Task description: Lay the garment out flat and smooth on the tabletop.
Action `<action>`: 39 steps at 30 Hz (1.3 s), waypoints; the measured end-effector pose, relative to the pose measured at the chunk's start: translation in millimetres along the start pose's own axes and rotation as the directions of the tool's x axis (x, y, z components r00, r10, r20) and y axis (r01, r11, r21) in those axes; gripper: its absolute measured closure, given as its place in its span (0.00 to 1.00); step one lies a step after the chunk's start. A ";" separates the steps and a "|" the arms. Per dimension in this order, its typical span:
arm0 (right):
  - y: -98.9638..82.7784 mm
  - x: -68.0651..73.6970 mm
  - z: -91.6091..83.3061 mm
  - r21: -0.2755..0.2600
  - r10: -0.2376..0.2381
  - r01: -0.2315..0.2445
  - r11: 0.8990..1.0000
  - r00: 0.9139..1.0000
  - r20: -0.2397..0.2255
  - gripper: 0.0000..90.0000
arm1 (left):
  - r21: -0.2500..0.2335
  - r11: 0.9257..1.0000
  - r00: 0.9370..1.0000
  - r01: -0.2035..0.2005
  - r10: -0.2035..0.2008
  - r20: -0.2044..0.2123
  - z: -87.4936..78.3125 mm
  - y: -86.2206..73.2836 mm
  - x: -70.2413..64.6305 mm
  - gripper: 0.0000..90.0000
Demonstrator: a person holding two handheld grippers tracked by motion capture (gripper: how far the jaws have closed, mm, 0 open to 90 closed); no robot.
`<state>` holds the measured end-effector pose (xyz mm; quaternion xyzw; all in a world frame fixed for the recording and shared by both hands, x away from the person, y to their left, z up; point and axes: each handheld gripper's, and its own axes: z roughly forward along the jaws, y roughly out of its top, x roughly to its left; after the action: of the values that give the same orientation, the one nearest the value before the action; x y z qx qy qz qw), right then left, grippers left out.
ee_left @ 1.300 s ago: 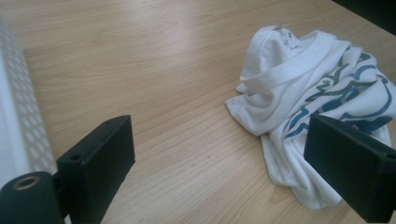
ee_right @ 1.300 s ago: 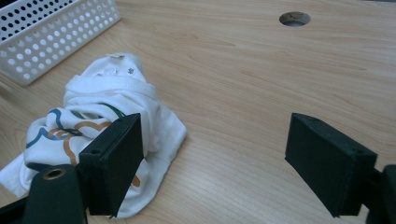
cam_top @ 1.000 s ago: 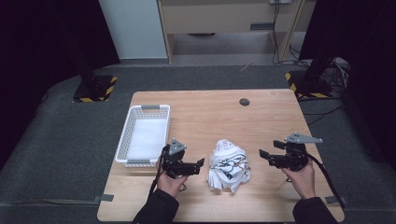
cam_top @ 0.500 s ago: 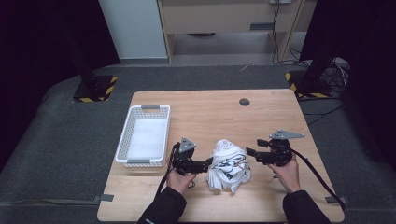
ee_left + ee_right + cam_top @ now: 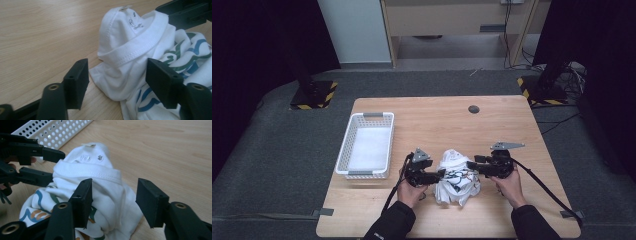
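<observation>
Crumpled white T-shirt (image 5: 456, 176) near table's front edge; left gripper (image 5: 440, 174) and right gripper (image 5: 470, 165) flank it, jaws half-open, just been closing, cloth between them ungripped: pinch collar ribbing, not loose folds.

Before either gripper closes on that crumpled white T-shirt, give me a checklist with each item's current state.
1. Left gripper at the T-shirt, its jaws just closing: ok.
2. Cloth between the left jaws: ok, a fold sits in the gap in the left gripper view, pads not pressing yet.
3. Right gripper at the shirt's other side, jaws just closing: ok.
4. Cloth between the right jaws: ok, not clamped.
5. White basket clear of both grippers: ok.
6. Which shirt edge each gripper faces: cannot tell, the shirt is bunched.
</observation>
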<state>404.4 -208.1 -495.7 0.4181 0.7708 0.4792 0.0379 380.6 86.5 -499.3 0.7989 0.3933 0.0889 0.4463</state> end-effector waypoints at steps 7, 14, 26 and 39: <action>-5.6 2.2 6.8 0.037 -0.005 0.006 0.999 1.000 -0.029 0.74 | 0.014 1.000 0.999 0.011 -0.011 0.039 7.6 -5.1 2.0 0.63; -6.0 4.3 4.9 0.031 -0.023 0.024 0.999 0.999 -0.027 0.86 | 0.008 1.000 0.997 0.022 -0.023 0.069 6.9 -7.1 -1.5 0.92; 7.9 18.8 -26.7 -0.071 -0.046 0.051 0.996 0.997 0.063 0.89 | -0.071 0.997 0.999 -0.042 0.044 0.028 -22.1 19.2 -24.5 0.95; 59.5 51.0 -63.9 -0.253 -0.097 0.145 0.957 0.976 0.193 0.90 | -0.173 0.976 0.990 -0.133 0.122 -0.072 -53.8 88.8 -34.7 0.95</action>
<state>378.2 -207.2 -398.1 0.4023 0.7175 0.5354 0.1918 379.5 70.6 -390.9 0.7764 0.3452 0.1762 0.4970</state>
